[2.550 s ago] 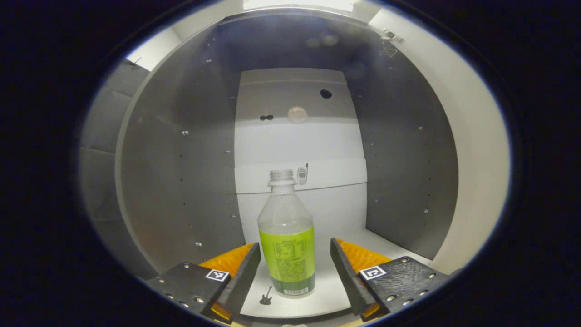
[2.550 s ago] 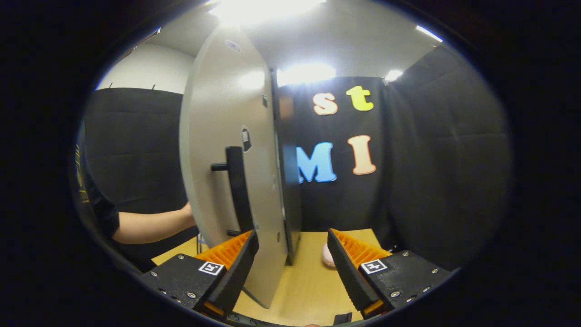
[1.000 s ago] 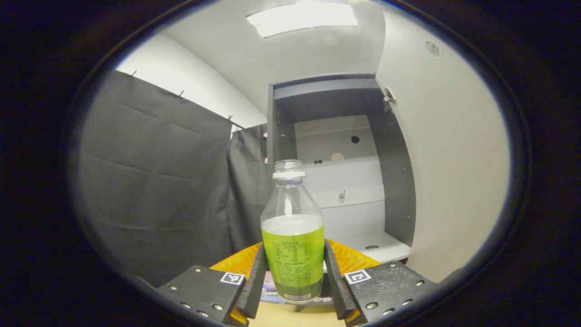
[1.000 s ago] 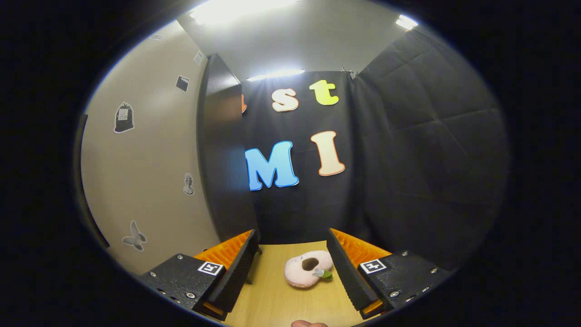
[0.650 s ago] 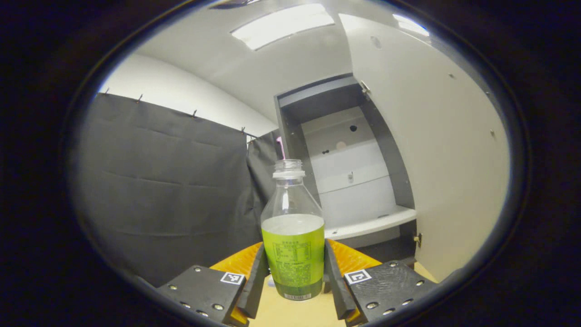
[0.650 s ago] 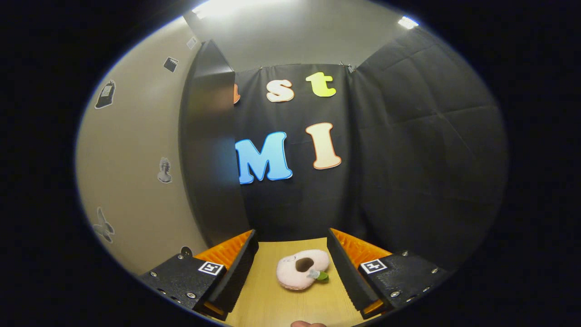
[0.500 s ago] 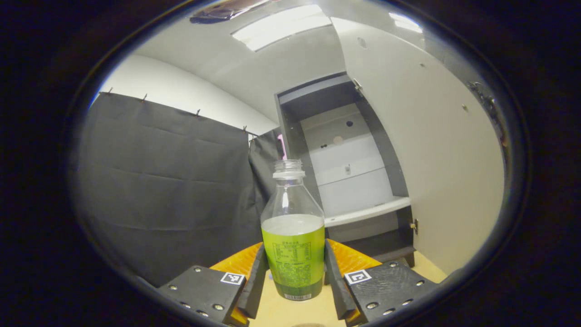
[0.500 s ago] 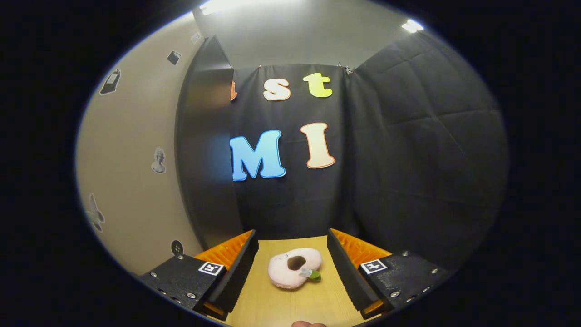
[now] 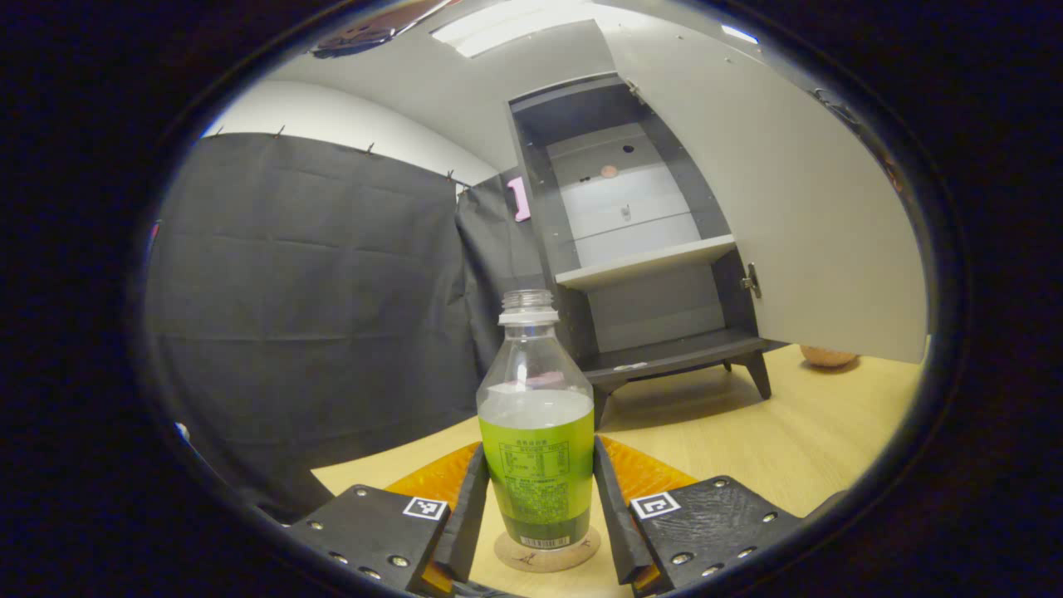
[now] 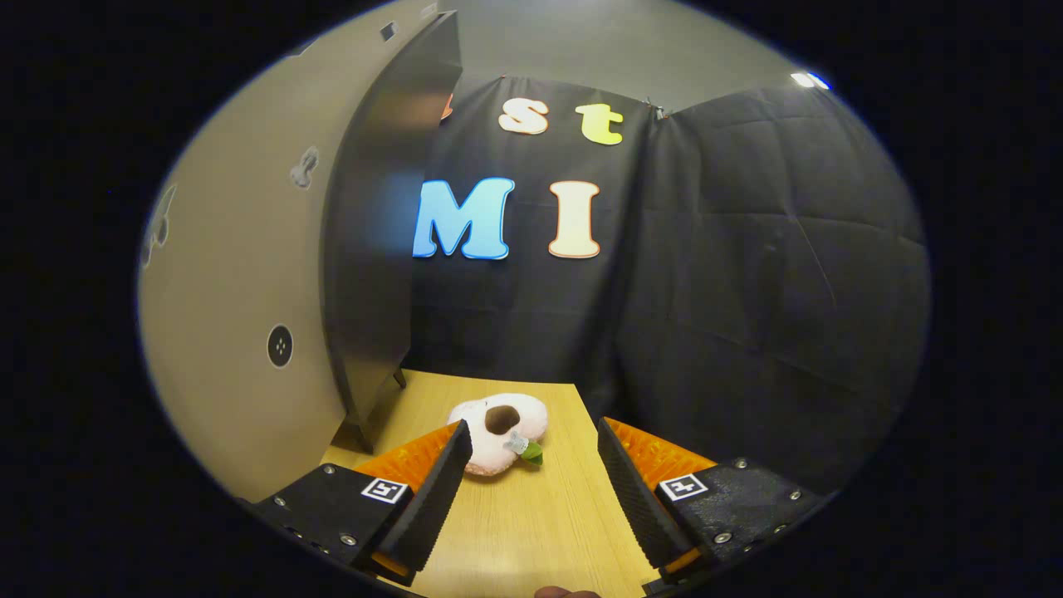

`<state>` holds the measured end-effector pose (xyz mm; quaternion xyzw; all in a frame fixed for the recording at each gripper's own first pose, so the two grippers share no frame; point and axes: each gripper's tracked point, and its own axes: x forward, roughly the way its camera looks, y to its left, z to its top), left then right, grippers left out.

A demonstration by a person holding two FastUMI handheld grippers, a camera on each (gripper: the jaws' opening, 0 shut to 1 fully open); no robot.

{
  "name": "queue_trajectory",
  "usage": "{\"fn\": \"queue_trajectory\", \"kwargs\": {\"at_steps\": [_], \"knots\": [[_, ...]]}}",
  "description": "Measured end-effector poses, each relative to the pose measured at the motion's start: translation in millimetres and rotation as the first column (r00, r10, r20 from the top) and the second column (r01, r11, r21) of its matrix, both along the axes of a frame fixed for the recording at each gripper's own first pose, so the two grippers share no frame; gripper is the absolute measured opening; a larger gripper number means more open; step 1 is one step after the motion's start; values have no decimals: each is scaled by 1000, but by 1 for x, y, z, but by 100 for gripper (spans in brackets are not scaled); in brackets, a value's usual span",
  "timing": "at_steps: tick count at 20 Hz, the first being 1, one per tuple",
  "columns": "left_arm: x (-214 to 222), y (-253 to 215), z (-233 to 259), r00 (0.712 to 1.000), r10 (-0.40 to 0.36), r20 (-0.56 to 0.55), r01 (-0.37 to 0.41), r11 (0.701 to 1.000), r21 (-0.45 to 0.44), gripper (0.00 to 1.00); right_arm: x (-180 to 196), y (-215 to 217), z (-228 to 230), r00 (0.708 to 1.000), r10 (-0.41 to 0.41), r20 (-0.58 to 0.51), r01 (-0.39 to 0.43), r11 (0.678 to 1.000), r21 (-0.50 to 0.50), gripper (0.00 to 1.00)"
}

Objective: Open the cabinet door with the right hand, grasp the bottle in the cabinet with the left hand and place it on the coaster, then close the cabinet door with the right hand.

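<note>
In the left gripper view, the left gripper [image 9: 538,519] has its jaws clenched on the bottle [image 9: 537,432] at lower centre, pressing both sides of its green label. The bottle stands upright on the round coaster [image 9: 547,553] on the desk [image 9: 772,440]. Behind, at upper centre, the cabinet [image 9: 639,241] stands with its door [image 9: 797,208] open. In the right gripper view, the right gripper [image 10: 531,498] has its jaws released and empty above the desk, a plush toy [image 10: 498,432] just beyond them.

Clear glossy plastic bottle [image 9: 536,432], wood-grain table [image 9: 789,432], matt cabinet door [image 9: 797,208], soft plush toy [image 10: 498,432] lower centre.
</note>
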<state>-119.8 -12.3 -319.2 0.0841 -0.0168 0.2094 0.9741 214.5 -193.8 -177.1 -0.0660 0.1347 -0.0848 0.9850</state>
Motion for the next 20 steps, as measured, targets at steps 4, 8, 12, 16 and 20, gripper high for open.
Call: {"fn": "queue_trajectory", "kwargs": {"at_steps": [4, 8, 12, 16, 20], "knots": [[3, 14, -18, 1000, 25, -8, -25, 998, -58, 65, 0, 27, -8, 998, 50, -23, -50, 999, -4, 94], [-1, 14, -21, 1000, 25, 2, -25, 999, -43, 65, 2, 45, -10, 996, 80, -30, -80, 997, -4, 96], [2, 10, -19, 1000, 6, 11, -6, 1000, -7, 72, 0, 52, -19, 994, 95, -56, -96, 995, -11, 96], [0, 13, -17, 1000, 6, 19, -5, 1000, -14, 81, -1, 58, -29, 991, 109, -81, -110, 994, -6, 96], [1, 12, -7, 999, -17, 31, 17, 1000, -18, 85, -4, 61, -34, 988, 115, -101, -116, 993, 5, 95]]}}
